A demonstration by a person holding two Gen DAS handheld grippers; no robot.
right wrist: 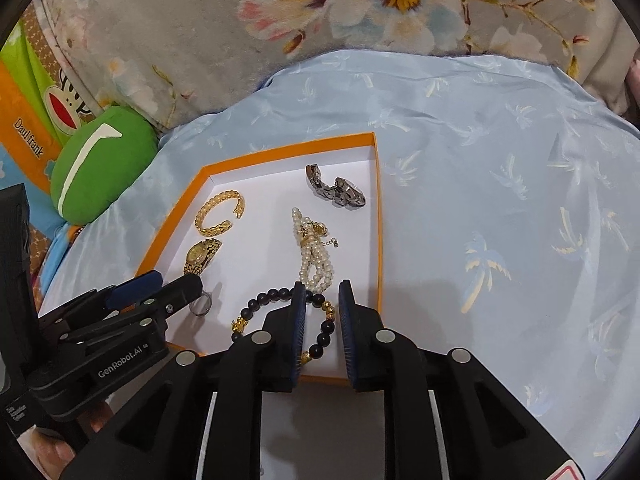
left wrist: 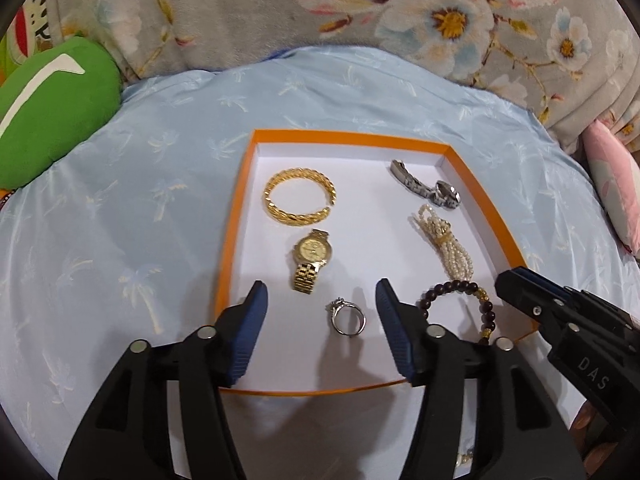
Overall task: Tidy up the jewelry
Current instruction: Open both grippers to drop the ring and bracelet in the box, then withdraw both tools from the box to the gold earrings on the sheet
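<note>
An orange-rimmed white tray lies on a pale blue cloth. In it are a gold bangle, a gold watch, a silver watch, a pearl bracelet, a dark bead bracelet and a silver ring. My left gripper is open, its fingers on either side of the ring, above it. My right gripper is partly open and empty over the bead bracelet's right side.
A green cushion lies at the left. A floral blanket rises behind the cloth. A pink pillow is at the right. The blue cloth spreads to the tray's right.
</note>
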